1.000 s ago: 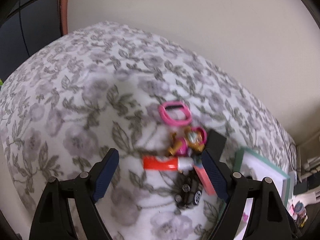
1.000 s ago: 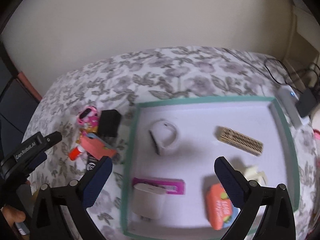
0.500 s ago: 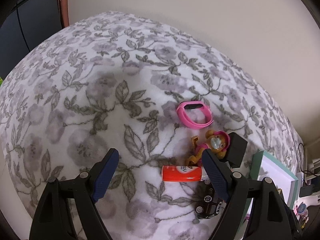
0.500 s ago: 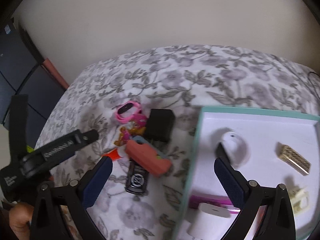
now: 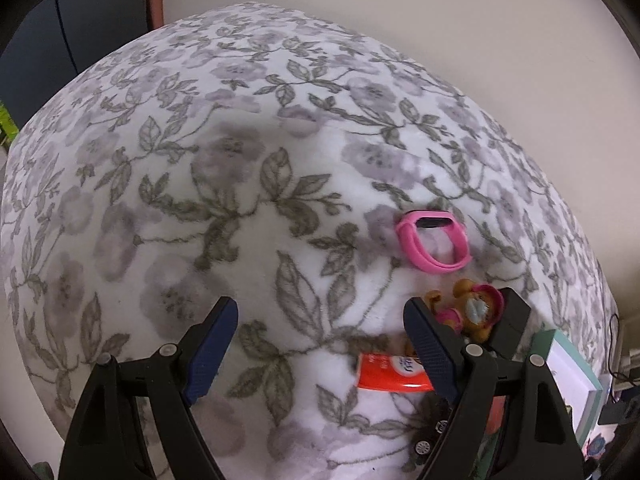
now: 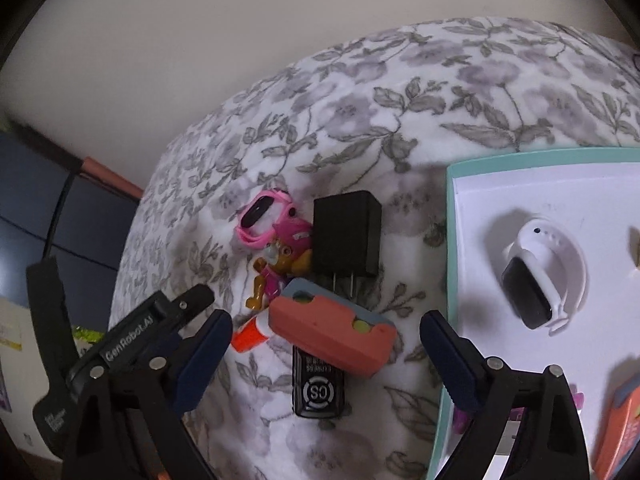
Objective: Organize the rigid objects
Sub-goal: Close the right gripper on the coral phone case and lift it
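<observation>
A heap of small objects lies on the floral cloth: a pink wristband (image 6: 260, 218) (image 5: 436, 240), a toy pup figure (image 6: 282, 264) (image 5: 472, 314), a black charger (image 6: 346, 236), a salmon block (image 6: 332, 330), a red and white tube (image 6: 250, 332) (image 5: 390, 372) and a black toy car (image 6: 318, 386). My right gripper (image 6: 326, 348) is open, its fingers on either side of the salmon block and the car, above them. My left gripper (image 5: 320, 344) is open and empty, left of the heap. A teal-rimmed white tray (image 6: 450, 248) holds a white smartwatch (image 6: 540, 272).
The tray's corner also shows in the left wrist view (image 5: 580, 376). An orange item (image 6: 618, 420) and a magenta item (image 6: 460, 420) lie in the tray's near part. A wall runs behind the table. The left gripper's body (image 6: 132, 336) sits close to the heap's left.
My right gripper swung left from over the tray to over the heap. My left gripper drifted left, so the heap now lies at its right finger.
</observation>
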